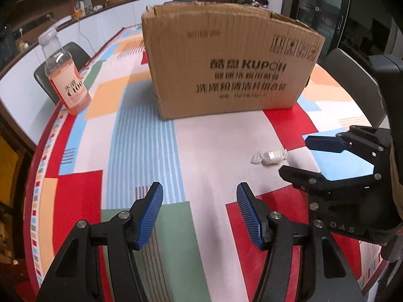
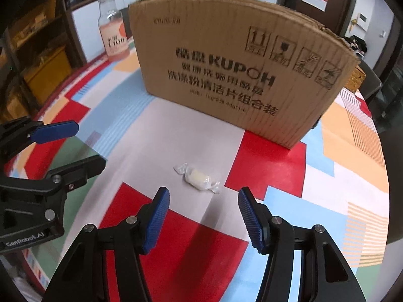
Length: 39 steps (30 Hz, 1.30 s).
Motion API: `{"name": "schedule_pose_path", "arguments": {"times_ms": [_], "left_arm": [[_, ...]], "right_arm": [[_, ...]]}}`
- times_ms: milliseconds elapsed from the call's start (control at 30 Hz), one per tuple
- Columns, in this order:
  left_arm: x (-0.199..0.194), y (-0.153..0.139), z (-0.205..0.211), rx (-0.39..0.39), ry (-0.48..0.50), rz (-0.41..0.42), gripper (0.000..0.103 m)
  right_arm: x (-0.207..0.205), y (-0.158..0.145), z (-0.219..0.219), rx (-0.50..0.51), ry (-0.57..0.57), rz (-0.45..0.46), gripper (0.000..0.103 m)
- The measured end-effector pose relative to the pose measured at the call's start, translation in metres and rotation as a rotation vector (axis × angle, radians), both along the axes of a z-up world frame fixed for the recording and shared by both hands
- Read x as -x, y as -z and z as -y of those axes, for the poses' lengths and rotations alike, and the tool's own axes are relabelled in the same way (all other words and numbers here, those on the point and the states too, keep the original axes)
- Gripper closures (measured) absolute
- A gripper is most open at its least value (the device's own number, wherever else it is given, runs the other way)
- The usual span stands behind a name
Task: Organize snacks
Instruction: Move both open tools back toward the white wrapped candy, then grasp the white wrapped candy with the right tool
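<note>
Left wrist view: left claw (image 1: pixel 200 214) spread wide, empty, above the patterned counter (image 1: pixel 141 151); wrapped candy (image 1: pixel 270 158) off to its right, near the right claw (image 1: pixel 293 154).

Right wrist view: right claw (image 2: pixel 204 216) wide open, holding nothing, candy (image 2: pixel 199 176) just ahead, well short of the corrugated cardboard box (image 2: pixel 239 75). Crinkly, slick wrapper, small rounded lump: likely to slip sideways under a skewed pinch.
</note>
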<state>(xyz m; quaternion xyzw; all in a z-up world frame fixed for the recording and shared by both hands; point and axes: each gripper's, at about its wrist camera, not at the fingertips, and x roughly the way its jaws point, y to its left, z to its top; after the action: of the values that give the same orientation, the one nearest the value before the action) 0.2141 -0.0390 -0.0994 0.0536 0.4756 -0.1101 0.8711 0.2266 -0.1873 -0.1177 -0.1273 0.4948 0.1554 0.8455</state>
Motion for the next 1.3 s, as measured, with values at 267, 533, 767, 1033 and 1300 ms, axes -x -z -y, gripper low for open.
{"name": "schedule_pose_path", "arguments": {"times_ms": [267, 533, 767, 1033, 1300], "left_arm": [[-0.011, 0.010, 0.002, -0.005, -0.009, -0.025, 0.043], [-0.027, 0.014, 0.000, 0.003, -0.033, -0.040, 0.043], [-0.035, 0.015, 0.003, 0.005, -0.035, -0.045, 0.043], [-0.032, 0.011, 0.001, 0.011, -0.038, -0.035, 0.043], [-0.022, -0.007, 0.001, 0.018, -0.035, 0.012, 0.043]], "right_arm": [[-0.018, 0.017, -0.006, 0.033, -0.020, -0.038, 0.051], [-0.031, 0.025, -0.006, 0.008, -0.004, -0.060, 0.060], [-0.036, 0.024, -0.009, -0.028, -0.009, -0.062, 0.078], [-0.035, 0.026, -0.017, -0.062, 0.016, -0.059, 0.084], [-0.019, 0.007, -0.001, -0.110, 0.071, -0.013, 0.084]]}}
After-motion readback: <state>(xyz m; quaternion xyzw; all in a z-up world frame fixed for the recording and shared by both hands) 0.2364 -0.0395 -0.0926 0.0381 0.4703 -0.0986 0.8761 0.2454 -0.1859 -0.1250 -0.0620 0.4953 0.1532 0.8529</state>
